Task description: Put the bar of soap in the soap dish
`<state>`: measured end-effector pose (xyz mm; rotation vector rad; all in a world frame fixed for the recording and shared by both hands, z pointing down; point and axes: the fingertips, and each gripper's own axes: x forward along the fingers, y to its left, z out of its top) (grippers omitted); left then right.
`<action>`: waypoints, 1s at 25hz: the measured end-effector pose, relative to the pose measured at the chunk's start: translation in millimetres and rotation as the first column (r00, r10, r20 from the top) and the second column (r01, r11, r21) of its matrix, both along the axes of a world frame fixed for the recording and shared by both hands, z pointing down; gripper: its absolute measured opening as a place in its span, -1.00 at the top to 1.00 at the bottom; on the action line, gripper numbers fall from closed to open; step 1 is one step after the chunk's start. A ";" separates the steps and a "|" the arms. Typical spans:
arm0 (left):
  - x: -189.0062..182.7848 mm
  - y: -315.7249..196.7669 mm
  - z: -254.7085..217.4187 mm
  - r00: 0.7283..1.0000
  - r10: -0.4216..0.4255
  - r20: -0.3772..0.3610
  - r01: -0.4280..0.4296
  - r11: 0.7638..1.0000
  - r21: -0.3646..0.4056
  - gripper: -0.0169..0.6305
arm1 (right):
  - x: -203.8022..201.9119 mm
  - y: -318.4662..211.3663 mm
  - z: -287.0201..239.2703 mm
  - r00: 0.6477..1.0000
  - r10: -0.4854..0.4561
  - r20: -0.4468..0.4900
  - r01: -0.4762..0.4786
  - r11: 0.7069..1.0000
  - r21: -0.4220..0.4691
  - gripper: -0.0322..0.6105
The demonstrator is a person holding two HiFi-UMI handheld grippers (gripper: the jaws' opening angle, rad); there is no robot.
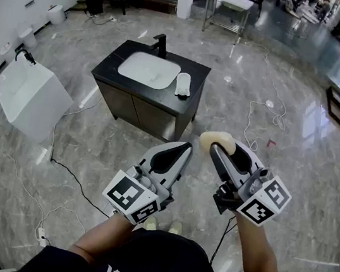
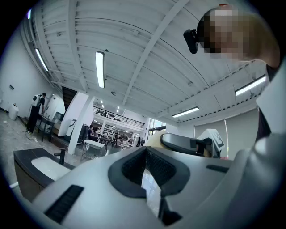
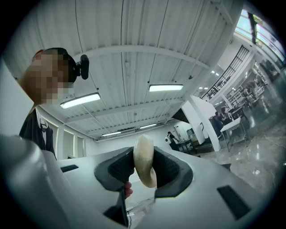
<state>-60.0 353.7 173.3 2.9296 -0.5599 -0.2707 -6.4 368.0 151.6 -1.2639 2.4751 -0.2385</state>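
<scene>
A cream bar of soap (image 1: 216,138) sits on edge between the pads of my right gripper (image 1: 217,146), which is shut on it and held in the air over the floor. In the right gripper view the soap (image 3: 144,159) stands upright in the right gripper (image 3: 144,169). Just to its left, my left gripper (image 1: 185,149) is shut with nothing in it; in its own view the left gripper (image 2: 145,173) shows only a thin slit. The white soap dish (image 1: 183,84) lies on the black vanity top (image 1: 132,49), right of the white basin (image 1: 148,70), well ahead of both grippers.
A black tap (image 1: 162,44) stands behind the basin. The basin (image 2: 47,164) shows at the lower left of the left gripper view. A white box-like unit (image 1: 29,97) stands on the floor at left. Cables (image 1: 67,177) trail over the marble floor. A metal table (image 1: 227,7) stands far back.
</scene>
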 end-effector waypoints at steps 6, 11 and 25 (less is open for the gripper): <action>1.5 0.9 5.0 1.000 -0.006 0.002 0.006 1.000 -0.007 0.93 | 1.1 1.5 2.9 1.000 -0.008 0.015 0.008 1.000 -0.004 0.52; 1.6 -0.6 10.8 1.000 -0.012 0.007 0.012 1.000 -0.014 0.93 | 3.1 1.1 1.9 0.997 -0.035 0.071 0.036 0.999 -0.006 0.52; 17.0 0.3 19.1 0.996 -0.082 0.025 0.082 0.997 -0.013 0.93 | 28.2 2.8 8.5 0.987 -0.091 0.134 0.093 0.996 -0.007 0.52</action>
